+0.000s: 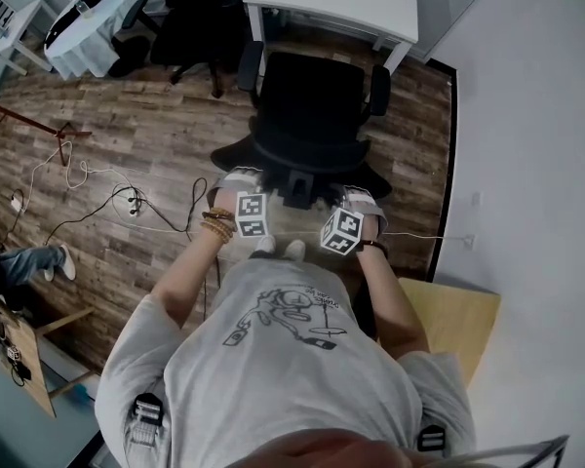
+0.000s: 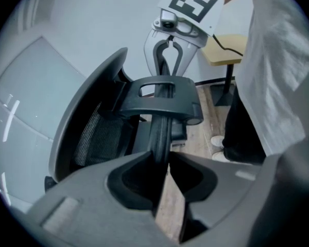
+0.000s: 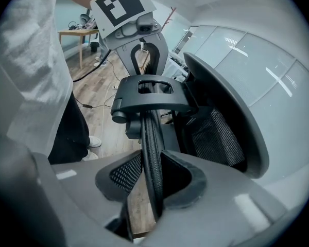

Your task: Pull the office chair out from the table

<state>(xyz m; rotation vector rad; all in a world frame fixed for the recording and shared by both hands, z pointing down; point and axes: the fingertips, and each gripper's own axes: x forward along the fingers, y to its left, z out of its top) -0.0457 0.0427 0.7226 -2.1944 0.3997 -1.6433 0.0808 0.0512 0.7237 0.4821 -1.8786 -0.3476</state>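
Note:
The black office chair [image 1: 312,115] stands on the wood floor with its seat toward the white table [image 1: 343,2], just in front of it. I stand behind its backrest. My left gripper [image 1: 238,175] and right gripper [image 1: 357,196] both clamp the backrest's top rim. In the left gripper view the thin black rim [image 2: 160,138] runs between the pads of the left gripper [image 2: 164,164], and the right gripper [image 2: 170,50] shows at the rim's far end. In the right gripper view the same rim [image 3: 150,143] is pinched by the right gripper [image 3: 152,181]. A black bracket [image 3: 150,94] sits mid-rim.
A white wall [image 1: 536,144] runs along the right, with a light wooden stand [image 1: 453,320] beside me. A second black chair [image 1: 190,27] and a round cloth-covered table [image 1: 93,22] stand at the back left. Cables [image 1: 107,198] lie on the floor; another person's legs [image 1: 29,261] show at left.

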